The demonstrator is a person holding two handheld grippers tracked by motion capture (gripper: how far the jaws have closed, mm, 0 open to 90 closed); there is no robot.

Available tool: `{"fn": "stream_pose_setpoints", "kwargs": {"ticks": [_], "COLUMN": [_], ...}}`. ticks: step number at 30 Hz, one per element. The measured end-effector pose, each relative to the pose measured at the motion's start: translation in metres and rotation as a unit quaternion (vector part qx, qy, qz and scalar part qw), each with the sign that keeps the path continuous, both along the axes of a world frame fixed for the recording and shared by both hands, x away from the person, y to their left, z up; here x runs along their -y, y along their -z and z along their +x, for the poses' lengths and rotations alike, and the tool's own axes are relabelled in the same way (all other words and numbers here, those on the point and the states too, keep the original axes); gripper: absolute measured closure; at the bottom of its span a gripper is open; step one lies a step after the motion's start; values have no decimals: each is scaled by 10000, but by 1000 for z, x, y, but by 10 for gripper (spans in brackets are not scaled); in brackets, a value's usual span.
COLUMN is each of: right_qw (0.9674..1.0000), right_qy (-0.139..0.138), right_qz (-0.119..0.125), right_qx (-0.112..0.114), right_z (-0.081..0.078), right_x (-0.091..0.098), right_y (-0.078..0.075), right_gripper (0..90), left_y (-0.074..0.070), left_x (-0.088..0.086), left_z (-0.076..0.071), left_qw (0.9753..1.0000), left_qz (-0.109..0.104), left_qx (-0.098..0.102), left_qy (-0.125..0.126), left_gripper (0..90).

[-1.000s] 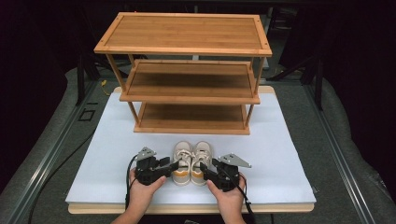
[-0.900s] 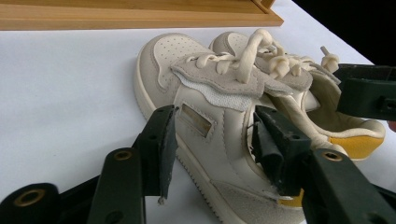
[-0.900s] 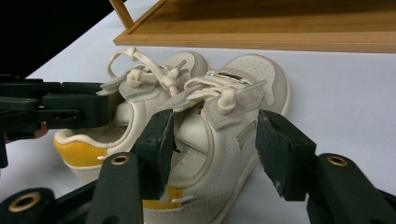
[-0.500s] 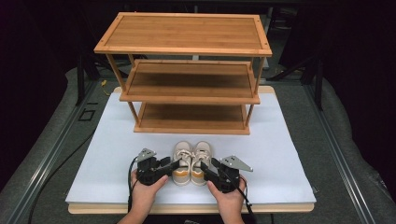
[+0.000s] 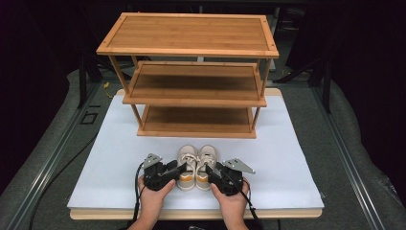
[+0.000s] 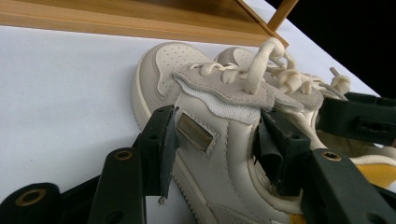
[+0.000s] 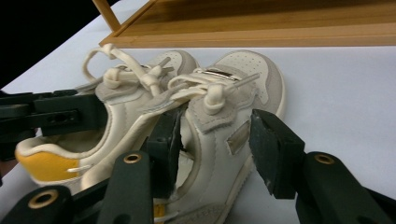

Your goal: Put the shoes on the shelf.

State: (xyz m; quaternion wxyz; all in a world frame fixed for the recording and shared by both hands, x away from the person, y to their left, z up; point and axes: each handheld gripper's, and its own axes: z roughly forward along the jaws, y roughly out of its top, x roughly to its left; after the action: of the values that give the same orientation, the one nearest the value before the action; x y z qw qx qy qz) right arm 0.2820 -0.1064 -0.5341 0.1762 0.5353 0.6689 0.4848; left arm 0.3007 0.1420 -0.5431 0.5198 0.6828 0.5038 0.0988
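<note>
Two grippers straddle shoes: left gripper [image 6: 212, 140] open around left shoe [image 6: 210, 116], right gripper [image 7: 215, 140] closing, unclamped, around right shoe [image 7: 224, 116].

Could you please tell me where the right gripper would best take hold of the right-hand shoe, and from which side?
Grip the right-hand shoe by its outer side wall beside the laces, coming from the heel end. The opening is wide there, so one of the fingers fits inside and the other outside. The right gripper already straddles that wall, its jaws having just been closing with the wall between them.
</note>
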Motion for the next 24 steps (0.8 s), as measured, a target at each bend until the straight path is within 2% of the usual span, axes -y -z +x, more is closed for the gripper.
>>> {"fn": "stream_pose_setpoints", "kwargs": {"ticks": [2,6,11,12,24], "right_qw": [10000,9995,9991,9990,9982], "right_qy": [33,189,263,266,403], "right_qz": [6,260,333,358,438], "right_qx": [-39,15,48,-5,80], "right_z": [0,0,0,1,0], "right_x": [0,-1,-2,-2,-4], "right_y": [2,7,10,11,14], "right_gripper": [540,525,515,512,521], "left_y": [1,3,5,6,7], "left_x": [0,1,1,1,2], "left_z": [0,0,-1,-1,-2], "left_qw": [10000,9999,9997,9996,9994], "left_qz": [-38,-37,-150,-182,-223], "left_qx": [19,85,143,143,183], "left_qy": [-20,-71,-132,-156,-208], "left_gripper": [495,484,481,480,498]}}
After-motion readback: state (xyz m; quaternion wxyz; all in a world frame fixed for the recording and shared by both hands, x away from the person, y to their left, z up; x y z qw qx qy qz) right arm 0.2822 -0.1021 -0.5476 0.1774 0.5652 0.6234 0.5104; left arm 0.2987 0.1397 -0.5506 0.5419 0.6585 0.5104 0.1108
